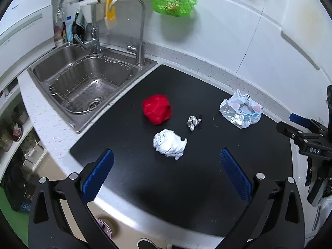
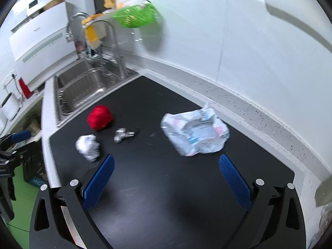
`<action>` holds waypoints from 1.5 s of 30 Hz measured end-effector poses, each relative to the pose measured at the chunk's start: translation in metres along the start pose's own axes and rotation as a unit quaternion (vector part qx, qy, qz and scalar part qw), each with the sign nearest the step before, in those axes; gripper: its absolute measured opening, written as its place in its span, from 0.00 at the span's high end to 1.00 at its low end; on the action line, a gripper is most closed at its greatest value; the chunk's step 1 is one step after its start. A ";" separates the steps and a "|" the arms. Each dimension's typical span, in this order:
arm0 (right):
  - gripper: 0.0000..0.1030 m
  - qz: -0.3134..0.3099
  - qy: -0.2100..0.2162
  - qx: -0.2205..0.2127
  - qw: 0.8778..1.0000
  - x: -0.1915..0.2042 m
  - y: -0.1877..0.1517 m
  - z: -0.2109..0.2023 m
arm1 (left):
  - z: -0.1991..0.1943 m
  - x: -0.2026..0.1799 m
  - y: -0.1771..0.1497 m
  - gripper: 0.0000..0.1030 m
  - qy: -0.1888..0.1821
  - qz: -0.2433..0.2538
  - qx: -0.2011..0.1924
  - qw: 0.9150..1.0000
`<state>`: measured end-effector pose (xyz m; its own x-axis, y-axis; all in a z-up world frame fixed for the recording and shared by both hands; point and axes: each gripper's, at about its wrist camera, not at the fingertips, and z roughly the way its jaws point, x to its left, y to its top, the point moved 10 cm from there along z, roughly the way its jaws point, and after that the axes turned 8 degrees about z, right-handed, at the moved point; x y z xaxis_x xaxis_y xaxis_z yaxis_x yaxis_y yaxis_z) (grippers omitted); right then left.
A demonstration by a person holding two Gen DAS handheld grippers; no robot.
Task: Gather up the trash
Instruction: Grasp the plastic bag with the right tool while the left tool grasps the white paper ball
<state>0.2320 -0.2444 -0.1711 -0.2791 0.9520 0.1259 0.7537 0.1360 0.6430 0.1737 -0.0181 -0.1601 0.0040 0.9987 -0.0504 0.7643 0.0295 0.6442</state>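
A black mat (image 1: 207, 186) covers the counter to the right of a steel sink (image 1: 87, 83), and four pieces of trash lie on it. The left gripper (image 1: 167, 171) hangs over the near edge of the mat with its blue pads spread wide and nothing between them; a crumpled white paper ball (image 1: 169, 145) sits just beyond its tips. A red wad (image 1: 157, 112) lies farther back, toward the sink, and a small twisted silver scrap (image 1: 193, 122) lies just right of it, apart from both. A crinkled plastic wrapper (image 1: 240, 110) rests well to the right, near the far edge of the mat. The right gripper (image 2: 167, 174) is also released, its pads wide apart and holding nothing, and the plastic wrapper (image 2: 195, 132) lies just ahead of it, slightly toward its right pad. From this side the paper ball (image 2: 88, 145) sits beside the left pad. A green basket (image 1: 173, 3) hangs on the white wall behind the taps.
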 end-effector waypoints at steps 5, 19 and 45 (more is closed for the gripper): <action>0.06 -0.010 -0.013 0.020 1.000 -0.027 0.014 0.038 | 0.031 -0.012 0.006 0.03 0.003 -0.005 0.020 1.000; 0.06 -0.031 -0.066 0.085 0.994 -0.067 0.003 0.133 | 0.067 -0.011 0.004 0.03 0.024 -0.031 0.051 0.998; 0.88 -0.022 -0.003 0.067 0.998 -0.049 0.017 0.117 | 0.086 -0.003 -0.008 0.03 0.026 -0.049 0.072 0.996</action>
<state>0.3279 -0.2571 -0.2548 -0.3107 0.9458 0.0944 0.8132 0.2131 0.5415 0.2233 -0.0248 -0.2303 -0.1050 0.9923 -0.0657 0.8445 0.1238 0.5211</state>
